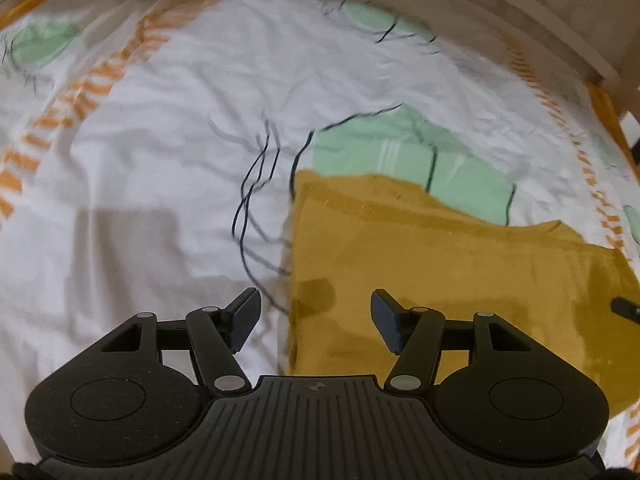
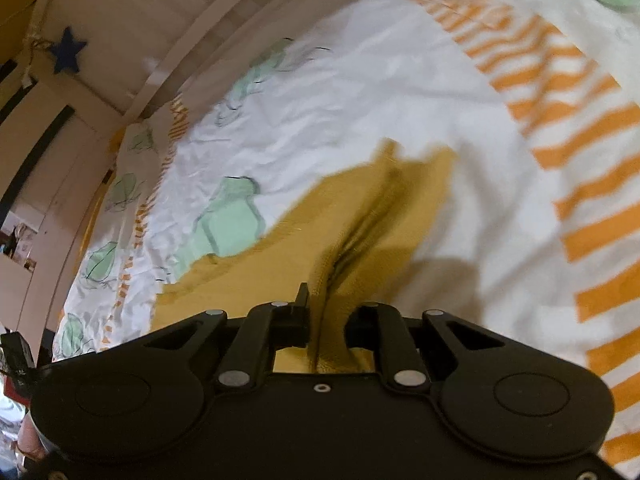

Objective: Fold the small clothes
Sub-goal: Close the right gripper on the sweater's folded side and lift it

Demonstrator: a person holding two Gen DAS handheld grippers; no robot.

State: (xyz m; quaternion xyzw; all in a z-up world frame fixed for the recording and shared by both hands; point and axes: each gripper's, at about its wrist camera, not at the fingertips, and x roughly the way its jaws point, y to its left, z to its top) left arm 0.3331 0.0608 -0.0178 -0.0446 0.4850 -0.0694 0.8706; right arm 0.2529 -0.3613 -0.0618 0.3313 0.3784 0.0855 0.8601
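A mustard-yellow garment (image 1: 440,264) lies on a white bed cover (image 1: 180,128), right of centre in the left wrist view. My left gripper (image 1: 316,316) is open and empty, low over the garment's left edge. My right gripper (image 2: 326,312) is shut on a pinched fold of the same mustard garment (image 2: 360,208), which hangs lifted and stretched away from the jaws, the rest trailing on the cover. A black tip of the right gripper (image 1: 626,308) shows at the far right of the left wrist view.
The bed cover (image 2: 400,92) is white with orange stripes (image 2: 580,152) and mint green patches (image 1: 420,156). A pale headboard or wall (image 1: 540,8) runs behind the bed. A blue star (image 2: 66,54) hangs on a wall at the left.
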